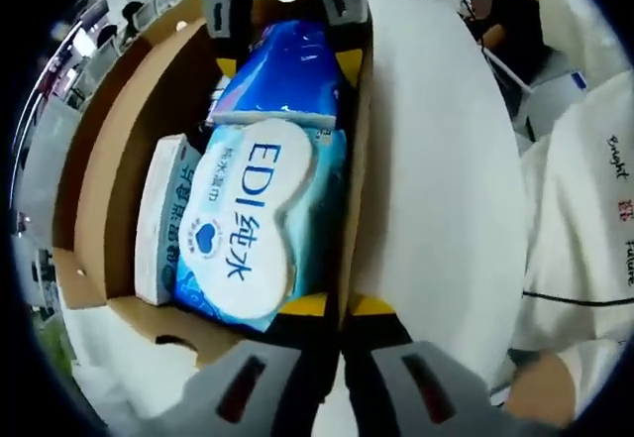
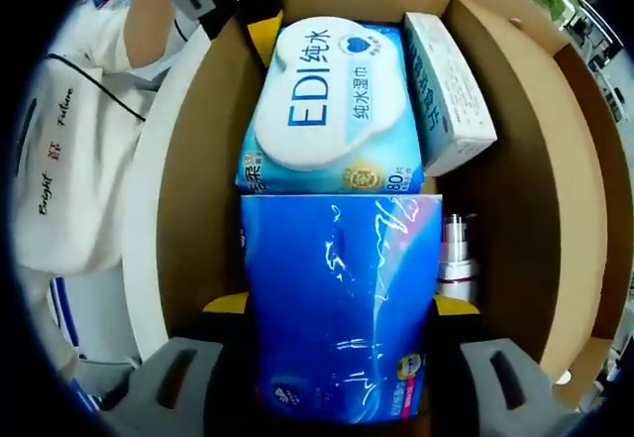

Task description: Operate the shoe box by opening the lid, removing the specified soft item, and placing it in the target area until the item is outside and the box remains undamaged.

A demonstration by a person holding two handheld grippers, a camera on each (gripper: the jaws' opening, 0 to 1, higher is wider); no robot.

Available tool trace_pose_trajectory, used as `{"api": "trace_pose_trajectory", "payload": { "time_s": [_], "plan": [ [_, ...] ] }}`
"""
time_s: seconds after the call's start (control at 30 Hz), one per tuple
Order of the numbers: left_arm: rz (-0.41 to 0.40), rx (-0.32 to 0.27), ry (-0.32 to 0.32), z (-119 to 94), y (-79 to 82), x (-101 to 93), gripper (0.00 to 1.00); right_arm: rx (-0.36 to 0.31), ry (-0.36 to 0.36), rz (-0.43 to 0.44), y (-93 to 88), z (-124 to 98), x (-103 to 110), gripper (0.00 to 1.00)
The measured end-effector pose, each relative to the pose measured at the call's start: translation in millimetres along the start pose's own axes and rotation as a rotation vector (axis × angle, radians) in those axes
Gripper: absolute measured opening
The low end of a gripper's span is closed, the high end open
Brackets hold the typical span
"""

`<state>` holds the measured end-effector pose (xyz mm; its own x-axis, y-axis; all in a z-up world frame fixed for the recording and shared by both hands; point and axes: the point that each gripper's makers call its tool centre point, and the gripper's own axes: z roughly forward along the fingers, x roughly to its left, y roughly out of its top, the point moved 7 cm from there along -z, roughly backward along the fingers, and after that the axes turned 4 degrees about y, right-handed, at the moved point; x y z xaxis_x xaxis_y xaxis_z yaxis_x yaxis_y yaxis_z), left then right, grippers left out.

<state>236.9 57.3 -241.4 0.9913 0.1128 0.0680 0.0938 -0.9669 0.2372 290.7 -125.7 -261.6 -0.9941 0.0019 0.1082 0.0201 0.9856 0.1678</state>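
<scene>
Matt brown cardboard shoe box (image 2: 188,229) holds a glossy blue plastic pack (image 2: 337,298) and a seemingly metal bottle (image 2: 456,254).

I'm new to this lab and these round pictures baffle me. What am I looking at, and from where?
A person holds a two-jaw gripper in each hand; a fisheye camera rides on each, looking along its jaws. Both look into an open cardboard shoe box from opposite ends. Inside lie a wet wipes pack with a white lid, a blue tissue pack, a small white carton and a silvery bottle top. The right gripper has its jaws either side of the blue tissue pack, seemingly gripping it. The left gripper sits at the box's end wall, its jaws close together.
</scene>
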Motion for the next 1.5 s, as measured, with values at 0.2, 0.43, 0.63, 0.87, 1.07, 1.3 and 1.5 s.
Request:
{"api": "trace_pose_trajectory", "payload": {
  "time_s": [0.2, 0.43, 0.63, 0.87, 1.07, 1.3, 1.5],
  "plan": [
    [-0.002, 0.013, -0.023, 1, 2.0, 1.9, 0.02, 0.015, 0.005, 0.003, 0.8, 0, 2, 0.70],
    [0.038, 0.059, 0.005, 4, 4.7, -1.1, 0.02, 0.058, 0.007, 0.011, 2.3, 2, 5, 0.70],
    [0.101, 0.124, 0.058, 7, 4.4, -12.2, 0.02, 0.067, 0.003, 0.011, 3.5, 2, 6, 0.69],
    [0.117, 0.095, 0.066, 6, -0.4, -11.0, 0.02, 0.124, -0.012, 0.021, 9.6, 3, 7, 0.66],
    [0.107, 0.088, 0.058, 4, -1.8, -11.3, 0.02, 0.118, -0.007, 0.025, 8.9, 2, 6, 0.65],
    [0.103, 0.088, 0.056, 4, -3.5, -13.4, 0.02, 0.101, -0.008, 0.033, 9.6, -5, 6, 0.60],
    [0.111, 0.083, 0.055, 5, -4.4, -10.1, 0.02, 0.088, 0.007, 0.040, 8.4, -8, 3, 0.60]
  ]
}}
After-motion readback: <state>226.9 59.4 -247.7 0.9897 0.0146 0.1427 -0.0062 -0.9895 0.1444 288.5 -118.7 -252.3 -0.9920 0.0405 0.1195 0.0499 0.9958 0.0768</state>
